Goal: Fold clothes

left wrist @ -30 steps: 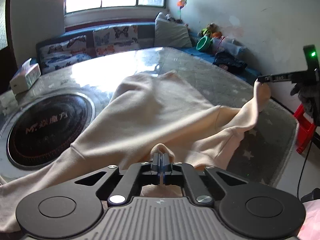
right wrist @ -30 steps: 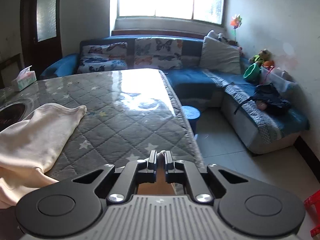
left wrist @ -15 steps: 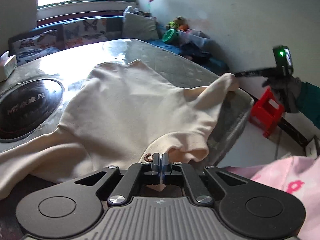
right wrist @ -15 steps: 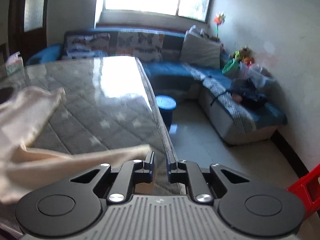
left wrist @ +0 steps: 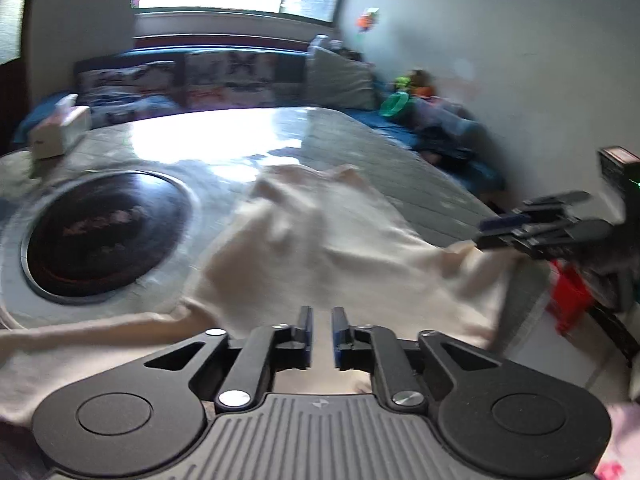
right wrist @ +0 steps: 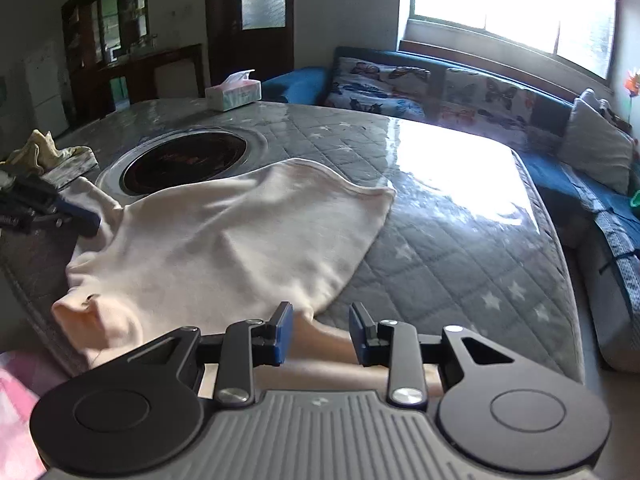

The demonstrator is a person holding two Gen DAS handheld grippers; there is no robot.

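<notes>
Window backlight glares off the table; left view blurred.

Quilted table bears cream garment, tissue box.

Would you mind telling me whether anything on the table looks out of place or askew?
The cream garment lies rumpled and skewed. One edge laps the rim of the round black cooktop, and its near corner hangs over the table edge. Nothing looks spilled or damaged.

Bright window above blue sofa; dark wooden door; pale wall.
</notes>
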